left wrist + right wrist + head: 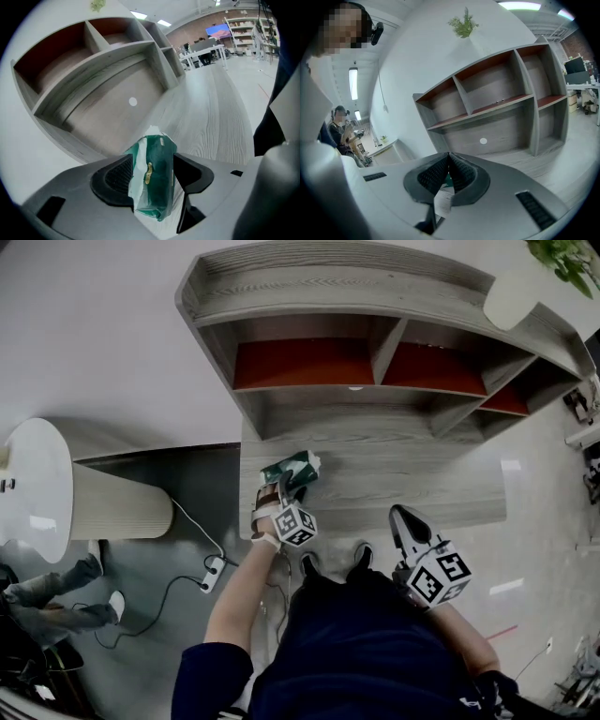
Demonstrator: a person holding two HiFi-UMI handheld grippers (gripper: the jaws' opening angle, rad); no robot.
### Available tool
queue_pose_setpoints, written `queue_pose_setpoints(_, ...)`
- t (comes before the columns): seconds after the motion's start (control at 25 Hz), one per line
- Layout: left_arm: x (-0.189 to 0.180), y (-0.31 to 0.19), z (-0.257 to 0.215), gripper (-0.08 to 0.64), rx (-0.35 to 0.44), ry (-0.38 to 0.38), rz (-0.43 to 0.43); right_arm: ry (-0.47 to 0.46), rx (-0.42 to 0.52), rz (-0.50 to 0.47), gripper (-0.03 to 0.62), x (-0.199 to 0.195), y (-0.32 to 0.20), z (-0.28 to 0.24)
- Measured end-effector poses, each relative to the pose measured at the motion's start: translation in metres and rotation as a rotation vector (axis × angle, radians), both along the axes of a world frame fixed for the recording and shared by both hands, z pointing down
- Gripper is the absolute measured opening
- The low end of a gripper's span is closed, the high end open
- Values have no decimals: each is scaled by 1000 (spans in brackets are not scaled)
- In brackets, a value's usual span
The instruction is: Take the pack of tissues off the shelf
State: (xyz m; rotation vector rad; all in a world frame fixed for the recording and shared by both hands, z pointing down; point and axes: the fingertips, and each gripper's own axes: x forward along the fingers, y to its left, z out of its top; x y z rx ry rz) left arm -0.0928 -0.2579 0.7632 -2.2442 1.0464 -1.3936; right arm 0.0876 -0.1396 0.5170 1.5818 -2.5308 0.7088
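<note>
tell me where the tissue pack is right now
Head view, left of centre: the tissue pack stands on the wooden base, between the fingers of the left gripper.

The pack (157, 178) is showing glossy, crinkled green plastic film, the shelf (375, 282) is showing matt grey wood grain with smooth red back panels (300, 362), and the floor (548, 484) is shining glossy.

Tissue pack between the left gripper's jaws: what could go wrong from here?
1. The tissue pack sits unclamped between the open jaws of the left gripper, so withdrawing may snag and topple it.
2. It lies near a corner of the wooden platform; a nudge might push it onto the floor.
</note>
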Motion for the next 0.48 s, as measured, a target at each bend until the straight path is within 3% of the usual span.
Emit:
queue_pose_setpoints(0.24,-7,7,-60,279,79,131,-100,-22,13,-69,14,-13,-6,-5)
queue_pose_setpoints(0.48,-21,12,-131,276,116,341,-242,-67,34,-134,14,-29,-18,-11)
